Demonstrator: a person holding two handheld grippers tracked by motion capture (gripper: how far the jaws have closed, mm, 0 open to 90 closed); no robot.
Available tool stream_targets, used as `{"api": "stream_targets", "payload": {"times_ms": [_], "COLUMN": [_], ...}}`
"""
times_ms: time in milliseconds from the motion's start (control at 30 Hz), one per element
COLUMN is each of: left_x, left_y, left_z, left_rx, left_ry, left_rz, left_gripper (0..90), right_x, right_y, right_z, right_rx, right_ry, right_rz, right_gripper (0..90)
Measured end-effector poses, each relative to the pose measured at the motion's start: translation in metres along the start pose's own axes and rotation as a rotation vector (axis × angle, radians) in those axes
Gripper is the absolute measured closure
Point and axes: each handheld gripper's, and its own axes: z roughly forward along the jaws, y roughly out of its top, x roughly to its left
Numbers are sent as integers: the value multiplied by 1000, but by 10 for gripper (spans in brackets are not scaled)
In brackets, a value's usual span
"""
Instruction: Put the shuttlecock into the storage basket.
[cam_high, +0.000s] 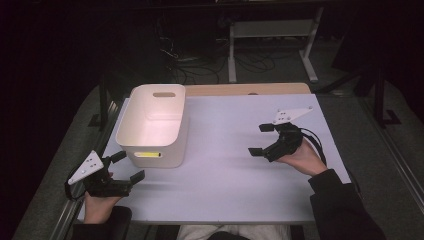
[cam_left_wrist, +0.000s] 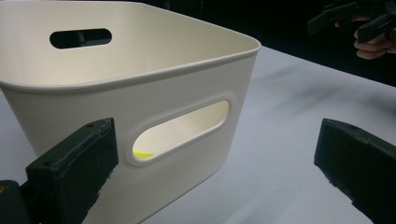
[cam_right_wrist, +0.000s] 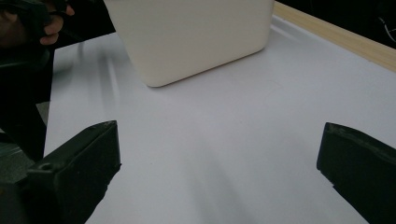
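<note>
White plastic bin stands near the left edge of the counter, toward its far side, with something yellow inside. I hold my left hand-held gripper released just beside its near wall. My right hand-held gripper, also released, is near the right edge, with bare counter between us.

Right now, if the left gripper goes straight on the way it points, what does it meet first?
Most likely the white bin: the left gripper, open, faces its near wall around the handle slot. Depth is uncertain.
</note>
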Motion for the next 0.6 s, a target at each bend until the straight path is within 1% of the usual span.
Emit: {"api": "stream_targets", "payload": {"times_ms": [233,333,600], "left_x": [0,0,0], "left_y": [0,0,0], "left_z": [0,0,0], "left_rx": [1,1,2], "left_ry": [0,0,1], "left_rz": [1,0,1], "left_gripper": [0,0,0], "right_x": [-1,-1,-1], "right_y": [-11,-17,-36], "right_z": [-8,-10,-22], "right_rx": [-6,-13,-27], "right_ry": [-23,-41,-73], "right_rz": [6,11,31], "right_gripper": [0,0,0]}}
